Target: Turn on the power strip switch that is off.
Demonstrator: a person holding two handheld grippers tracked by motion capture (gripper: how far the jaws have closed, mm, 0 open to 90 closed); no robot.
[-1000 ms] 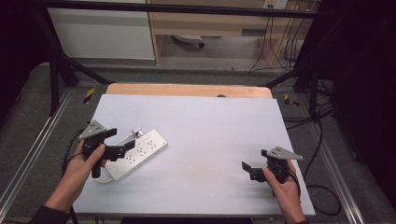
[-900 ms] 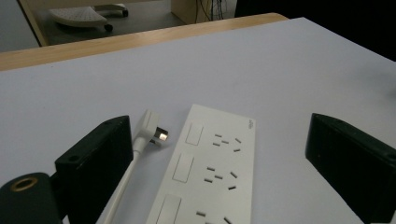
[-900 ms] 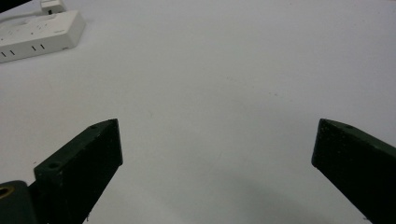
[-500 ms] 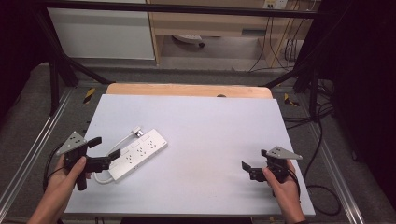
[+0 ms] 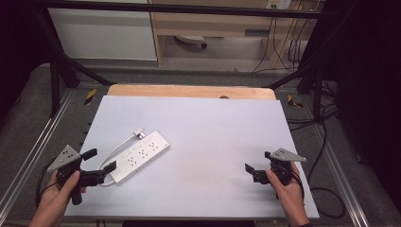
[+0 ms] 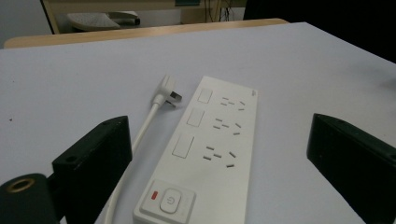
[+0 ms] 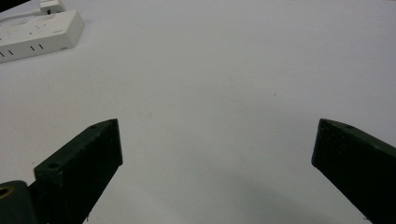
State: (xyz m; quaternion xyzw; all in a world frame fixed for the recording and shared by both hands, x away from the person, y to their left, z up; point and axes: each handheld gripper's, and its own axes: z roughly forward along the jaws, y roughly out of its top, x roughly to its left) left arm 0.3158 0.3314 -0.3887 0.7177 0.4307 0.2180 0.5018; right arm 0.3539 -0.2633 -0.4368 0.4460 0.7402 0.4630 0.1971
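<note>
A white power strip lies at an angle on the left part of the white tabletop, its cable looping round to a white plug beside its far end. My left gripper is open at the strip's near end, just short of it. In the left gripper view the strip runs away between the open jaws of that gripper, its switch nearest, with the plug to the left. My right gripper is open near the front right edge. It faces bare tabletop, with the strip far off.
A wooden table edge shows behind the white top. Metal rails run along both sides. Cables lie on the floor at the right. A cabinet and shelving stand beyond the table.
My left gripper has drawn back from above the strip, to the left and toward the near edge, staying open. The right gripper and the strip have not moved.
</note>
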